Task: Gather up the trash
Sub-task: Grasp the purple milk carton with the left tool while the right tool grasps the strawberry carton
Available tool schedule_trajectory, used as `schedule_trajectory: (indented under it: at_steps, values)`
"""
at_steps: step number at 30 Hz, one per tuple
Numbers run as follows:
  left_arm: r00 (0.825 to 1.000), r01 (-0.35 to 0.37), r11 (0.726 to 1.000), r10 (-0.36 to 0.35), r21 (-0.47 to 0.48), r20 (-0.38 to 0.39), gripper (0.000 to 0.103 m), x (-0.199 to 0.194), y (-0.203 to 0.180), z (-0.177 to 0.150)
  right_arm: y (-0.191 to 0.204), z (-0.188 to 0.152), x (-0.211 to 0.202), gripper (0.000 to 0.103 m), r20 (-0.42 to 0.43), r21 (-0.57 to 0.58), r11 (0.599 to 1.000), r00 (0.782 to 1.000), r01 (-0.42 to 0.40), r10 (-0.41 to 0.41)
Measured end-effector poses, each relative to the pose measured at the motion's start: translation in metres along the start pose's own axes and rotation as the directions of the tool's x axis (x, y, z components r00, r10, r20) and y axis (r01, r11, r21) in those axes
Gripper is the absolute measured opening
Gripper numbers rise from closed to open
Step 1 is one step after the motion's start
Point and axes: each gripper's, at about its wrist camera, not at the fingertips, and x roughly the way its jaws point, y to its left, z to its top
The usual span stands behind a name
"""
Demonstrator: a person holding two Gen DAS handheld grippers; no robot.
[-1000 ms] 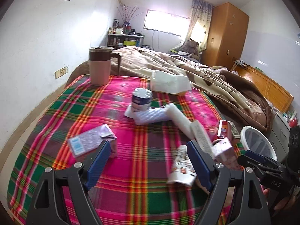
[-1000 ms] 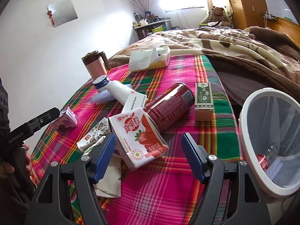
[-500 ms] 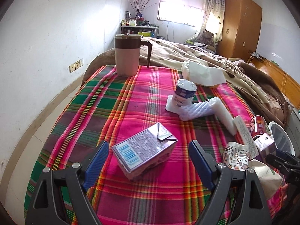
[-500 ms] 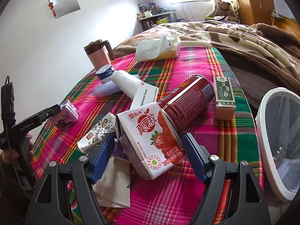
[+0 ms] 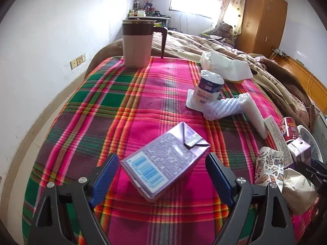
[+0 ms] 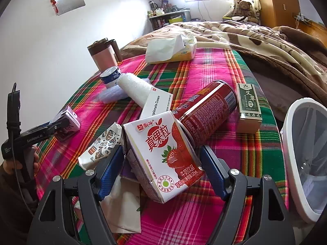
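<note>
A purple drink carton point(image 5: 163, 161) lies on the plaid blanket between the open jaws of my left gripper point(image 5: 162, 179); it also shows in the right wrist view point(image 6: 67, 122). My right gripper point(image 6: 161, 171) is open around a white and red strawberry milk carton point(image 6: 163, 153). Behind that carton lie a dark red can point(image 6: 206, 110), a white cream box point(image 6: 157, 104), a green box point(image 6: 248, 106) and a patterned wrapper point(image 6: 100, 149). A white bin point(image 6: 306, 153) with a liner stands at the right edge of the bed.
A pink tumbler point(image 5: 138, 42) stands at the far end of the blanket. A small blue and white pot point(image 5: 208, 87), a rolled white cloth point(image 5: 224, 108) and a tissue pack point(image 5: 224, 65) lie mid-blanket. A brown quilt point(image 6: 255, 38) covers the bed beyond. The wall runs along the left.
My left gripper has moved left and forward until the purple carton lies between its jaws. My right gripper has closed in on the strawberry carton. Both stay open.
</note>
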Motion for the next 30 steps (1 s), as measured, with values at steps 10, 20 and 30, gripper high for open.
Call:
schedule_trajectory:
  at_steps: [10, 20, 30]
  values:
    - [0.994, 0.107, 0.994, -0.107, -0.002, 0.015, 0.081, -0.009, -0.02, -0.007, -0.003, -0.007, 0.001, 0.078, -0.031, 0.029, 0.999, 0.999, -0.024, 0.025]
    - [0.994, 0.109, 0.994, -0.108, 0.015, -0.03, 0.072, 0.0, -0.034, -0.013, -0.007, -0.011, -0.005, 0.074, -0.008, 0.053, 0.998, 1.0, -0.03, 0.03]
    - [0.996, 0.074, 0.997, -0.074, -0.012, -0.05, 0.072, 0.009, -0.03, -0.012, -0.012, -0.012, -0.003, 0.074, -0.017, 0.08, 0.993, 0.996, -0.085, 0.086]
